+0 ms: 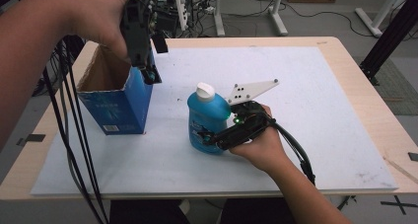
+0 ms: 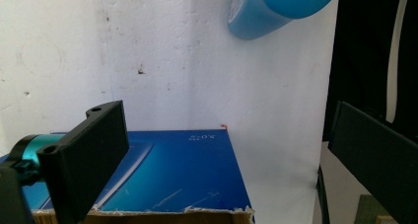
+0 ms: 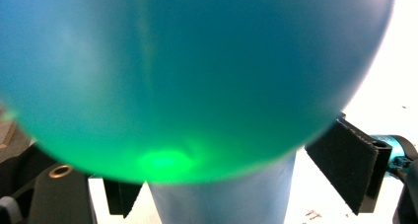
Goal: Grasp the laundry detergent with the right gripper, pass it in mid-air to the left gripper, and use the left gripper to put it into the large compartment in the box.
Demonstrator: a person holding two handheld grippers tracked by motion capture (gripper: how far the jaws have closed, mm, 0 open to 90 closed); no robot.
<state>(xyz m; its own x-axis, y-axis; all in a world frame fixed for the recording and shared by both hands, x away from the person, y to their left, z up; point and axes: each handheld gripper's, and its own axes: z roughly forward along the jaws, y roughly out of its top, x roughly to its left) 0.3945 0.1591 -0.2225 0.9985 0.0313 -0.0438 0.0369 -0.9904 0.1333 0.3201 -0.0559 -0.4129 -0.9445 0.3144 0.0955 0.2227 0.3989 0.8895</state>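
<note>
A blue bottle [image 1: 204, 113] with a white cap stands upright on the white mat [image 1: 305, 100]. My right gripper [image 1: 206, 137] reaches in level from the right, low on the bottle's side. In the right gripper view the bottle [image 3: 197, 76] is very close, and both black jaws sit against its sides. A blue cardboard box [image 1: 118, 105] with an open top stands at the left. Over its near right corner my left gripper [image 1: 148, 73] points down, open, with nothing between its fingers. The left gripper view looks down on the box's blue side [image 2: 182, 169] and the bottle [image 2: 276, 7] beyond it.
The mat covers most of a wooden table [image 1: 345, 51]. Black cables [image 1: 74, 135] hang from the left gripper along the table's left edge. Another cable [image 1: 296, 150] trails from the right gripper beside the forearm. Table legs and wires stand on the floor behind.
</note>
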